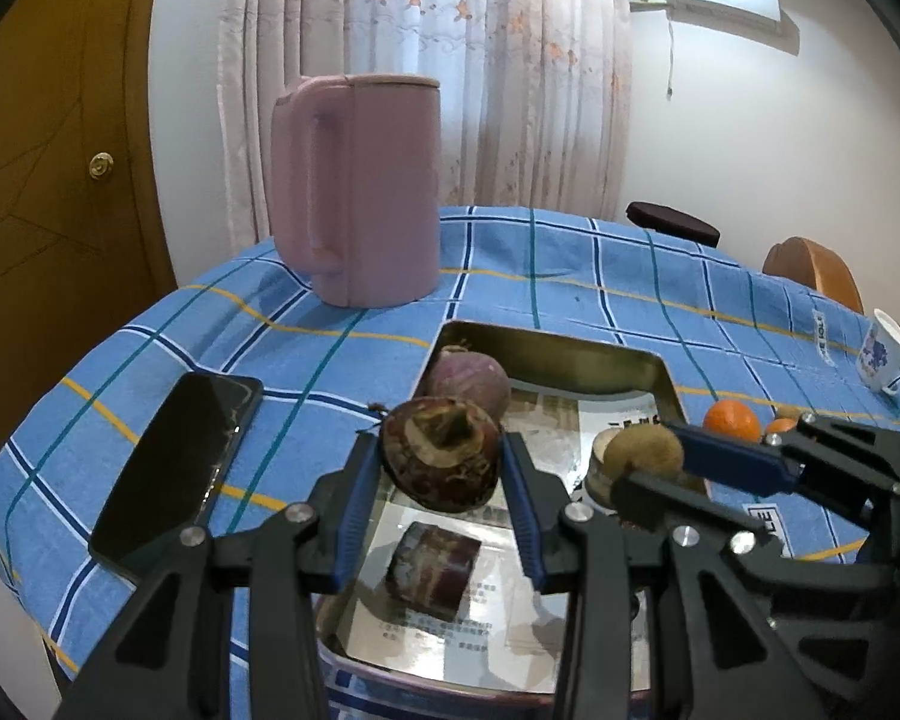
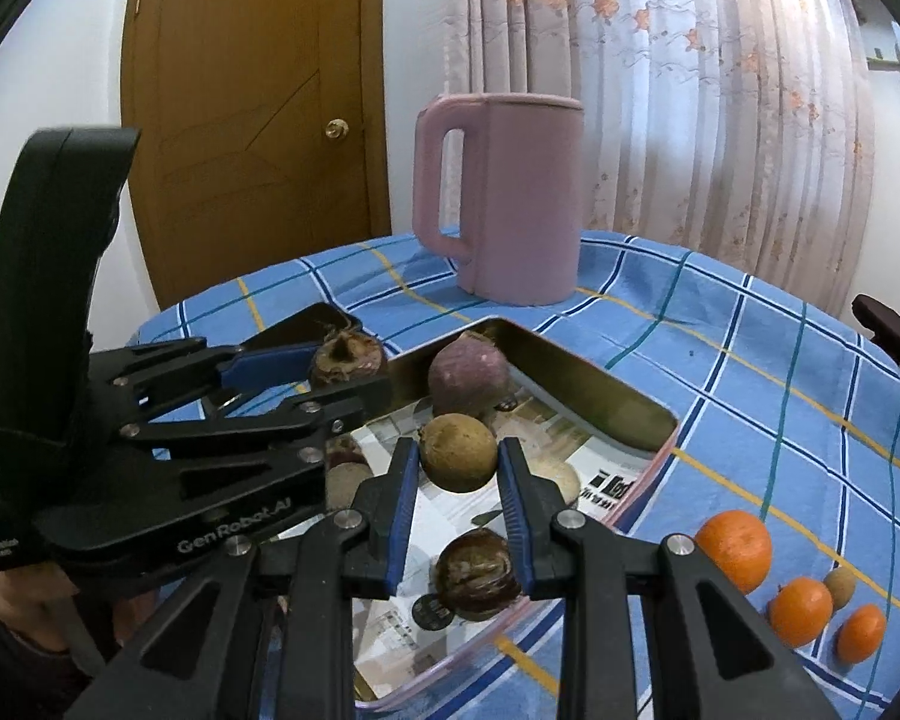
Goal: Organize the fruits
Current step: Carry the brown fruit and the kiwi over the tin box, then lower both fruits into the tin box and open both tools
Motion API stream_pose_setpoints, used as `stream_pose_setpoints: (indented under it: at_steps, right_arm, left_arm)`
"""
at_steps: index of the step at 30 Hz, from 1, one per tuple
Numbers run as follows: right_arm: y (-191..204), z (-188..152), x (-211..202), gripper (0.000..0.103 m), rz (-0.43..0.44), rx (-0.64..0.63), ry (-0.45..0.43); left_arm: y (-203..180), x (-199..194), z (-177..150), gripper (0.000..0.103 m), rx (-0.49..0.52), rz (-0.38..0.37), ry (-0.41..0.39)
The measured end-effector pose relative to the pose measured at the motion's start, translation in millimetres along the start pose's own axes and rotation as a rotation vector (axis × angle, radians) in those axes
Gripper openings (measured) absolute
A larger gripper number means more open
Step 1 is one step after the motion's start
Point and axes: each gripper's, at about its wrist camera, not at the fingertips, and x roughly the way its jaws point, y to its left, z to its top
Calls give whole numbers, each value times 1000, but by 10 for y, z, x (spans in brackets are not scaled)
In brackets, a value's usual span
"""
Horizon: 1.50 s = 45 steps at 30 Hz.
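Clamped between the blue pads of the left gripper (image 1: pixel 441 459) is a dark reddish-brown, flattened round fruit with a pale stem scar (image 1: pixel 441 453), held above the near left part of a shallow rectangular metal tray with a gold rim (image 1: pixel 660 369). The right gripper (image 2: pixel 459 465) is closed on a small round olive-brown fruit (image 2: pixel 457 461), raised over the middle of the same tray. Both fruits are judged to be at the carrying stage of sorting, neither yet set down. The next move calls for each fruit to be lowered onto a bare patch of the printed paper lining the tray, clear of what already lies there, before the pads are let apart.

A larger purple round fruit (image 1: pixel 465 381) rests in the far left corner of the tray, and a second dark brown fruit (image 2: pixel 479 575) lies on the paper near the right gripper.

Only in the right wrist view are three orange citrus fruits (image 2: pixel 735 549) seen lined up on the blue checked tablecloth (image 2: pixel 750 360) to the right of the tray, well apart from it. Only in the left wrist view are a black smartphone (image 1: pixel 177 468) left of the tray and a white cup with blue flowers (image 1: pixel 882 357) at the far right shown. A tall pink plastic jug (image 1: pixel 360 186) stands beyond the tray in both
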Motion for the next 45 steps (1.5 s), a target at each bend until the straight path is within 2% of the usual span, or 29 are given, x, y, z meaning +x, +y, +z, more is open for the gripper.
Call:
stream_pose_setpoints:
  at_steps: [24, 26, 27, 28, 32, 35, 37, 40, 45]
  right_arm:
    - [0, -145, 97, 30, 25, -16, 72]
    - [3, -147, 91, 38, 27, -17, 69]
    - [0, -148, 90, 49, 27, -15, 68]
    - [-2, -149, 91, 53, 29, -14, 69]
    - [-19, -163, 66, 54, 29, -9, 63]
    - [-28, -169, 53, 54, 22, -5, 59]
    - [-49, -175, 25, 57, 10, 3, 46]
    - [-89, -172, -17, 63, 6, 22, 27]
    - [-114, -177, -97, 63, -10, 25, 9]
  left_arm:
    - [-35, 106, -81, 43, 20, -5, 57]
    - [-36, 102, -77, 43, 20, -1, 57]
    - [-41, 102, -77, 43, 21, -1, 57]
    - [-48, 97, -78, 43, 23, 1, 55]
    - [-62, 70, -78, 44, 31, 0, 50]
    - [-60, 35, -69, 55, 26, 14, 39]
    - [-39, -14, -58, 75, 10, 0, 24]
    - [-56, -98, -37, 93, 11, 10, -7]
    - [-134, -180, 4, 95, 26, 0, -31]
